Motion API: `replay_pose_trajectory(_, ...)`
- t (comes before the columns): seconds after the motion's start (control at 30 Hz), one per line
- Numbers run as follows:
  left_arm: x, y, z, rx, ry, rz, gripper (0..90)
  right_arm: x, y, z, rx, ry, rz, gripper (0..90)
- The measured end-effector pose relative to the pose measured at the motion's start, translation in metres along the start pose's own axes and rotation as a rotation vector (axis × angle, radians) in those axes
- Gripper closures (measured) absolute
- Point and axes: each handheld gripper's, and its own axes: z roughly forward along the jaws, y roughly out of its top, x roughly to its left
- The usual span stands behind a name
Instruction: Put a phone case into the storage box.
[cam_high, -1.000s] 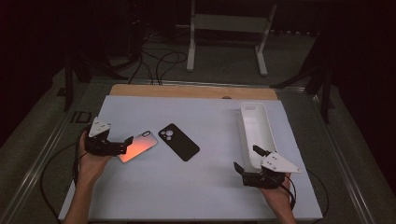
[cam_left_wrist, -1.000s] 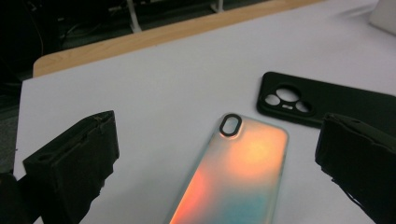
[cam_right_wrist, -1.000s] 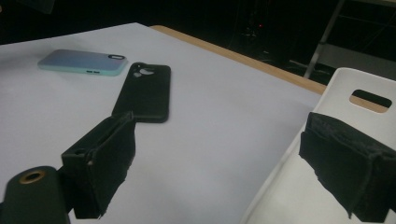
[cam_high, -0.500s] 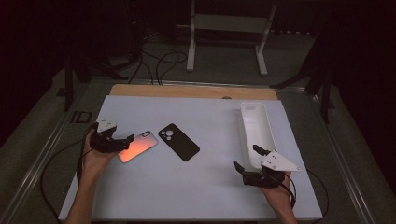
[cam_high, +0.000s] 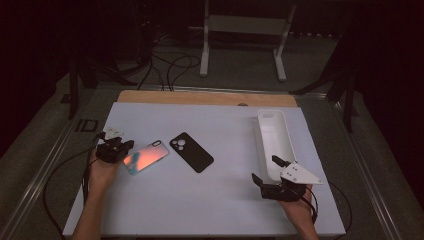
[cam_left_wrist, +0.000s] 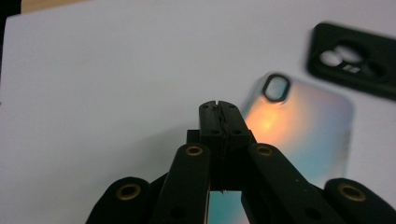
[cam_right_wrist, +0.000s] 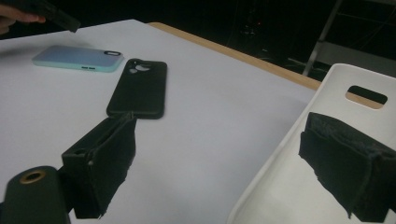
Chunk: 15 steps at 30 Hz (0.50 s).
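Between the iridescent pastel phone case (cam_high: 146, 157) and the matte black phone case (cam_high: 191, 152) we see only a narrow strip of white tabletop (cam_high: 220, 210). From the black case to the long white plastic tray (cam_high: 274, 142) the surface lies open. Near our edge, bare table spans between the left gripper (cam_high: 120, 147) and right gripper (cam_high: 265, 172).

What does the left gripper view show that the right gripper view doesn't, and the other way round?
Left gripper view: the left claw, just closed with nothing seen between its jaws, hanging close over the shimmering phone case. Right gripper view: the right claw, jaws wide open, a white tray beside it, and the table's wooden edge. Both: the shimmering phone case, the black phone case and the white table.
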Motion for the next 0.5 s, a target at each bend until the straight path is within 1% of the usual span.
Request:
replay_pose_trajectory(0.1,0.002,-0.005,0.005,0.018,0.01,-0.012,90.0,0.0,0.0,-0.001,-0.006,-0.001,-0.002,10.6)
replay_pose_trajectory(0.13,0.002,-0.005,0.005,0.018,0.01,-0.012,90.0,0.0,0.0,-0.001,-0.006,-0.001,-0.002,10.6)
replay_pose_trajectory(0.23,0.003,-0.009,0.009,0.038,0.015,-0.016,90.0,-0.001,0.0,-0.001,-0.006,-0.002,-0.001,10.6)
replay_pose_trajectory(0.3,0.005,-0.012,0.011,0.051,0.009,-0.023,90.0,0.0,0.0,-0.001,-0.006,-0.002,-0.001,10.6)
replay_pose_trajectory(0.5,0.008,-0.019,0.015,0.083,0.009,-0.033,90.0,0.0,0.0,-0.001,-0.005,-0.003,-0.001,10.7)
